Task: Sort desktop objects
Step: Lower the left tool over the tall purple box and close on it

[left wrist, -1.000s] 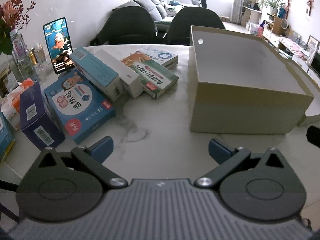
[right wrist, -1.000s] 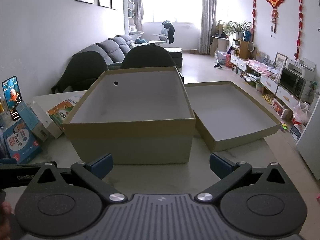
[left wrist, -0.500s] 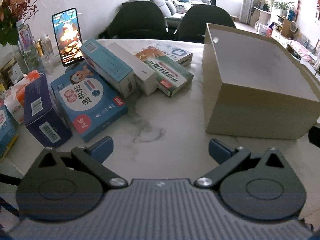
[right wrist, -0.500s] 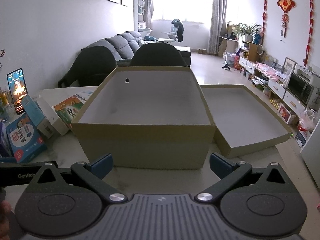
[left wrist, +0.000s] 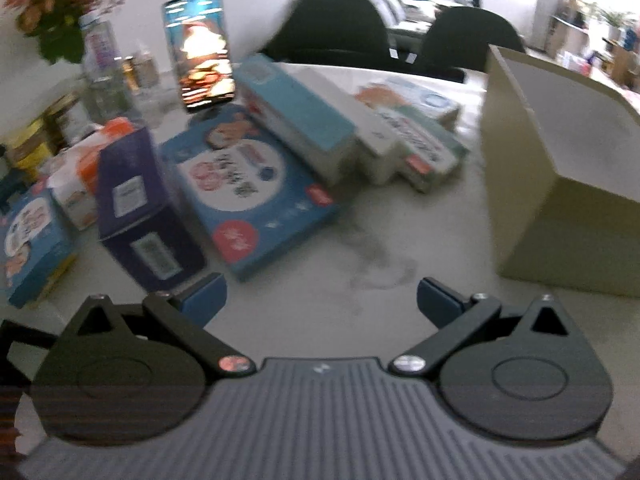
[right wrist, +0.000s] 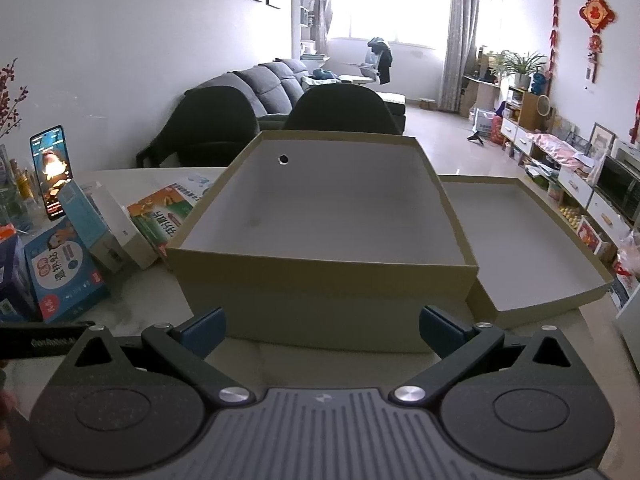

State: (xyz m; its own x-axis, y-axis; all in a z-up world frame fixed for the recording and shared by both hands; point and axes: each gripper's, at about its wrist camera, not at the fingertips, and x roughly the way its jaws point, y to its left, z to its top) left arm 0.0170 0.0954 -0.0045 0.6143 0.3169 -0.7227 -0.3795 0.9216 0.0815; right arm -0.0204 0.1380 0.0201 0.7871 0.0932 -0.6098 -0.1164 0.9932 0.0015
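Cardboard box (right wrist: pixel 320 280) cut off in blurred left view, packet print unreadable, left claw (left wrist: pixel 322 298) and right claw (right wrist: pixel 322 326) both wide, empty

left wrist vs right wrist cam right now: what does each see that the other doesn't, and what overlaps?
Left wrist only: the dark purple box standing nearest the open left gripper, plus the bottles and flowers at the table's back left.

Right wrist only: the box lid lying inside-up right of the cardboard box, that box's empty interior, and the open right gripper.

Both: the cardboard box, blue flat box, propped phone, two dark chairs.
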